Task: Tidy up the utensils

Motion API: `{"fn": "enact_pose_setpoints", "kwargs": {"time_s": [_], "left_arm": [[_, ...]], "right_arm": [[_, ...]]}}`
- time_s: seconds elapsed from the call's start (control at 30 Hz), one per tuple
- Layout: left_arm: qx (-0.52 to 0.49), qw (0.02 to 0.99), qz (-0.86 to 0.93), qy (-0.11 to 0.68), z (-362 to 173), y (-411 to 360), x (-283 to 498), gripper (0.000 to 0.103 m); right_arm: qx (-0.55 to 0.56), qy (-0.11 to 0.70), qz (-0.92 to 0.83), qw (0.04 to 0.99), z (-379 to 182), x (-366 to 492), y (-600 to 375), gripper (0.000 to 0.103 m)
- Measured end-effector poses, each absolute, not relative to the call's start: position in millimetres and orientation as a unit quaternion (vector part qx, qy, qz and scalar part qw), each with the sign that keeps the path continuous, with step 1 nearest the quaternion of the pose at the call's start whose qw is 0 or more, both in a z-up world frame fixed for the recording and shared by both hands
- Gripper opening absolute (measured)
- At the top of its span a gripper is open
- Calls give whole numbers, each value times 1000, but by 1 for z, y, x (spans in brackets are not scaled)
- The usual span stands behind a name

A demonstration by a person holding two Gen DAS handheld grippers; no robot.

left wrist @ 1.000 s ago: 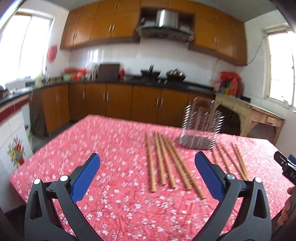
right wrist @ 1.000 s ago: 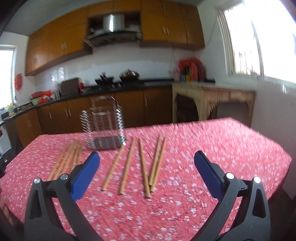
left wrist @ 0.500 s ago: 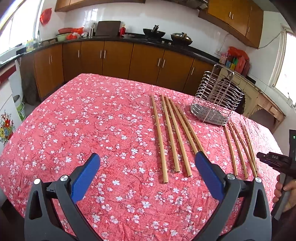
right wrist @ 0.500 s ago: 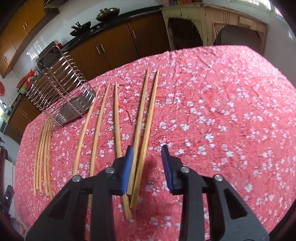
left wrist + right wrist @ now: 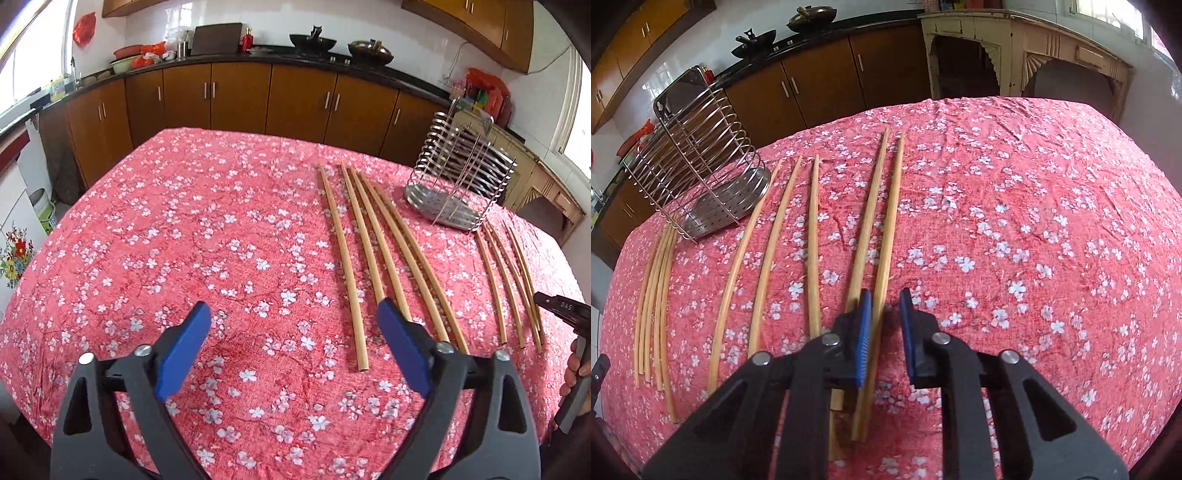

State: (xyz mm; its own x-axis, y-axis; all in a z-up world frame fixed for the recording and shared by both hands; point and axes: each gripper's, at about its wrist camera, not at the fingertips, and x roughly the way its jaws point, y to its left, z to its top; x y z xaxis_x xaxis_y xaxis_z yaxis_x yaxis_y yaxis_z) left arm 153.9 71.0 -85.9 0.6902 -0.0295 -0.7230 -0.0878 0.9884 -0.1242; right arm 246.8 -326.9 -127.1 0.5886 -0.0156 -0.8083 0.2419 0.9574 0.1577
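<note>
Several long wooden chopsticks lie in two groups on the red floral tablecloth. A wire utensil holder stands between the groups at the back; it also shows in the right wrist view. My left gripper is open and empty, low over the cloth, just left of the left group of chopsticks. My right gripper is narrowly open, its jaws straddling the rightmost chopstick near its close end. Its left pad is at the stick; a gap remains on the right.
The right group of chopsticks lies by the holder's right in the left wrist view, and the right gripper's body shows at that edge. Kitchen cabinets run behind the table. A cream side table stands at the far right.
Both grippers have dropped lower over the table. The right gripper's jaws have narrowed from wide open to a small gap and now straddle the rightmost chopstick. The left stays wide open.
</note>
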Motion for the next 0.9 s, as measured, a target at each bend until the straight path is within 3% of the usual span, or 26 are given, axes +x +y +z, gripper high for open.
{"fn": "enact_pose_setpoints", "kwargs": {"time_s": [0.13,0.47,0.6,0.67,0.9], "left_arm": [[-67,913,10,403,-90,66,160,75],[-36,897,-27,439,-106,37,180,37],[-9,897,-13,442,-107,28,190,13],[1,896,-6,443,-107,28,197,7],[28,895,29,443,-108,38,246,7]], "right_arm": [[121,437,-102,885,-128,241,-341,8],[109,429,-113,890,-126,234,-350,8],[106,429,-112,890,-126,237,-346,8],[106,429,-115,890,-125,240,-351,8],[108,430,-125,888,-123,261,-372,8]]}}
